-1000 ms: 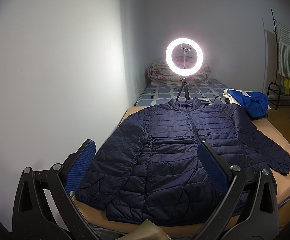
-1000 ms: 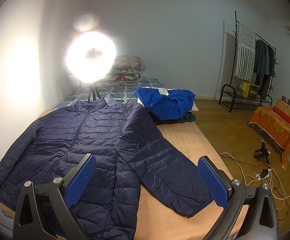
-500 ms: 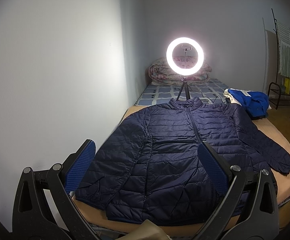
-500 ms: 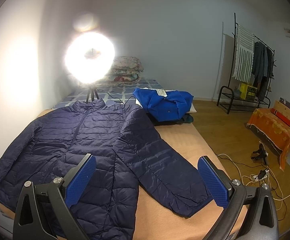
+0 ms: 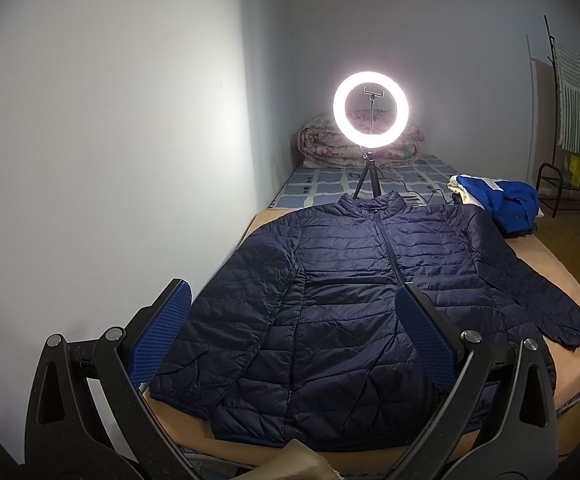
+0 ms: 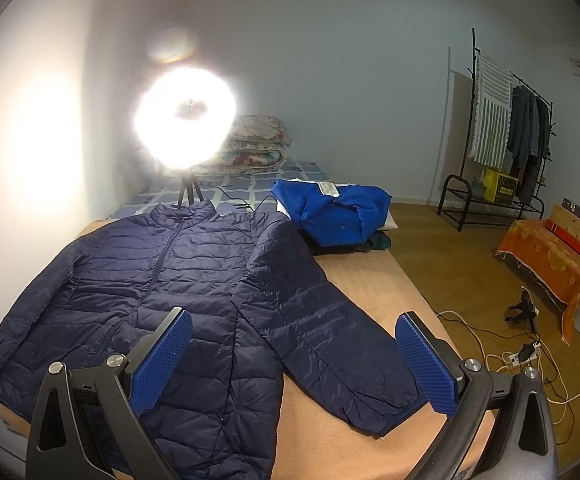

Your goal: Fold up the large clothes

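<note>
Navy puffer jacket [image 5: 353, 300] lies flat on the bed [image 6: 373, 276], both grippers' fingers [image 5: 162, 336] [image 6: 425, 364] spread wide, holding nothing.

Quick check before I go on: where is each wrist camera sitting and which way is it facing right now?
Left wrist: at the bed's near edge, facing the navy jacket and ring light; the open left gripper shows.
Right wrist: further right, facing the jacket's right sleeve and the floor; the open right gripper shows.
Shared: jacket, ring light, blue garment, clothes rack.
</note>
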